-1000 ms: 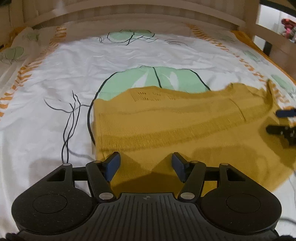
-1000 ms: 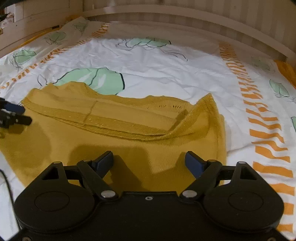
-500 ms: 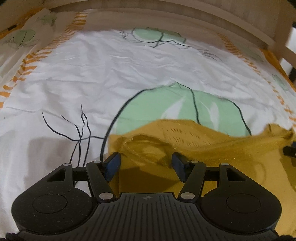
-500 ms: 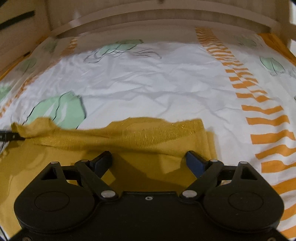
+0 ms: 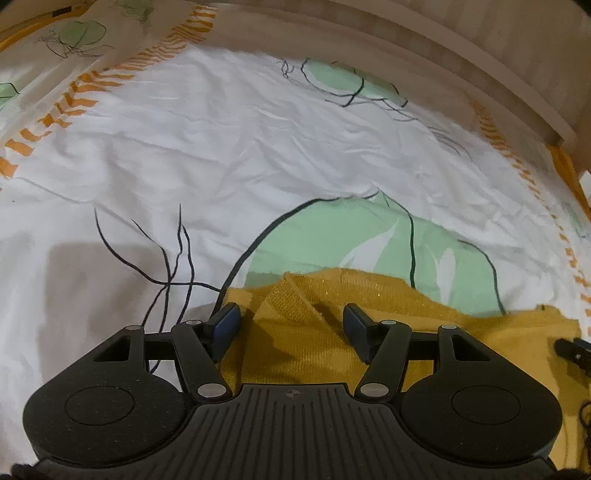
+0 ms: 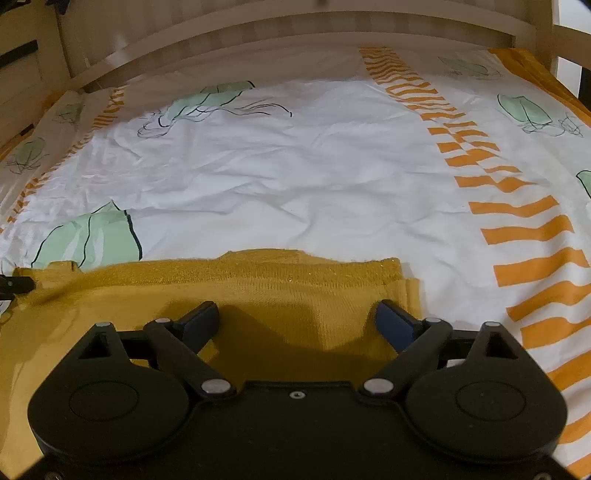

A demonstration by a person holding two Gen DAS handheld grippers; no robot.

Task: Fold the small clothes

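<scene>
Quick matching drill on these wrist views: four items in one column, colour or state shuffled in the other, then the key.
Items:
1. knit garment
2. bedsheet
3. right tool
4. stripes on the sheet

Descriptions:
A. orange
B. mustard yellow, lying on the bed
C. white with green leaf prints
D. jaws wide apart, just been opening, pads not pressing on anything

Pairs: 1-B, 2-C, 3-D, 4-A

Place: a home bedroom.
Evidence: a bed with a printed white sheet and a pale wooden bed frame.
</scene>
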